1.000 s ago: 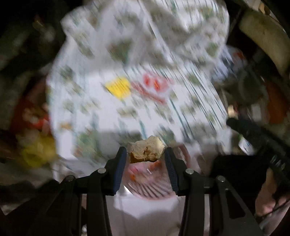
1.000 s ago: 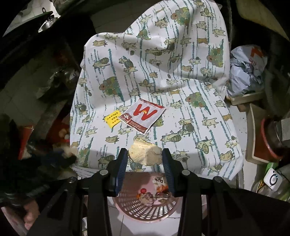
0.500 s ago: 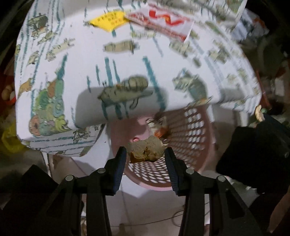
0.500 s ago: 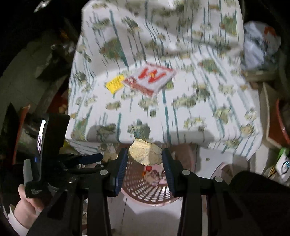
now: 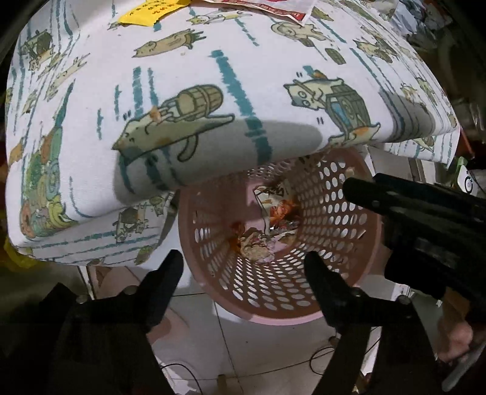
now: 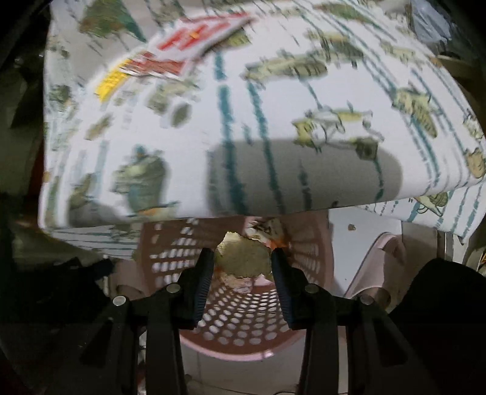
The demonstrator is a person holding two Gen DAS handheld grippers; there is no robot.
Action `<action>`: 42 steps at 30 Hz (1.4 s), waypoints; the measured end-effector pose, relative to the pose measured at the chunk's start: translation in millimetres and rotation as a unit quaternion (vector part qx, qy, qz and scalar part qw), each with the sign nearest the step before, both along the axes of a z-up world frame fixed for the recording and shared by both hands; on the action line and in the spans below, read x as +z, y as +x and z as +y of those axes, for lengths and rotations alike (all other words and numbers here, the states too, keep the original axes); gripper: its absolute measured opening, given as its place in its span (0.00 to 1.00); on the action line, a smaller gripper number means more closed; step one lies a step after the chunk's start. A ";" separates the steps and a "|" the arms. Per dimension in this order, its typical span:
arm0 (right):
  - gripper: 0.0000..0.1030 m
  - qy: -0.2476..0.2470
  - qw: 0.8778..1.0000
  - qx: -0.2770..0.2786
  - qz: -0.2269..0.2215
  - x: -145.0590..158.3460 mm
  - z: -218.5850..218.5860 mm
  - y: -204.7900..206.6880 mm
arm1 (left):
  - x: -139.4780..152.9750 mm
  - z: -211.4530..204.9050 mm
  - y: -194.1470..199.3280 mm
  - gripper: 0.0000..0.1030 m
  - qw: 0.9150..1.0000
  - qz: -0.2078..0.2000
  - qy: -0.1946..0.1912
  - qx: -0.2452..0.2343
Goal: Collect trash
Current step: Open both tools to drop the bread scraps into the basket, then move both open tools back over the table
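Note:
A pink perforated basket [image 5: 340, 212] stands on the floor, partly under the table's cloth edge. My left gripper [image 5: 243, 261] hangs over its mouth with the jaws opening and nothing between them. A pale crumpled scrap [image 5: 256, 247] lies at the basket's bottom among red-and-white wrappers [image 5: 281, 209]. My right gripper [image 6: 241, 258] is shut on another beige crumpled scrap [image 6: 243, 258], held above the same basket [image 6: 237, 322]. In the left wrist view the right gripper's black body [image 5: 425, 218] reaches in from the right.
A white cloth with cartoon animals [image 5: 212, 91] covers the table. A yellow slip [image 5: 148, 13] and a red-and-white packet [image 6: 194, 39] lie on it. A person's hand [image 5: 455, 337] shows at lower right. White floor tiles [image 5: 258, 352] and thin cables surround the basket.
My left gripper's jaws spread apart and its scrap dropped into the basket. Both grippers came down from over the table to the basket's mouth, the right one still holding its scrap.

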State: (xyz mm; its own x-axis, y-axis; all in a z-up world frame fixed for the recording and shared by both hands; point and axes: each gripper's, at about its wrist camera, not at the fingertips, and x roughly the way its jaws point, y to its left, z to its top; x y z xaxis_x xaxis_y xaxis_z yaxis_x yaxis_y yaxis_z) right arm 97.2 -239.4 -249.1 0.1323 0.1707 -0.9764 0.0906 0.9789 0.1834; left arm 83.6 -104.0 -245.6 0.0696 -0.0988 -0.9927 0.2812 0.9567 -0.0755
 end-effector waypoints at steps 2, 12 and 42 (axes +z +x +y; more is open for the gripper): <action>0.57 -0.017 1.000 0.001 0.013 -12.4 0.1 1.6 | 0.6 2.0 0.3 0.79 1.000 0.005 0.019 0.001; 0.58 -0.012 1.000 0.003 -0.018 17.8 5.0 0.9 | 37.5 41.8 11.9 0.79 0.998 -0.012 0.009 0.055; 0.67 -0.034 0.965 0.185 -0.183 198.9 64.5 103.3 | 221.7 123.8 124.8 0.85 0.966 -0.224 -0.009 0.132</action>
State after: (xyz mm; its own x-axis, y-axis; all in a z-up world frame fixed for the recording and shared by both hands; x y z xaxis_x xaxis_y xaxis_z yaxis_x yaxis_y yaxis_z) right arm 200.6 -174.9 -50.2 0.4126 0.2085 -0.8867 -0.3251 0.9430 0.0705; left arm 208.4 19.8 -23.9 0.5167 -0.0366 -0.8554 0.0366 0.9991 -0.0207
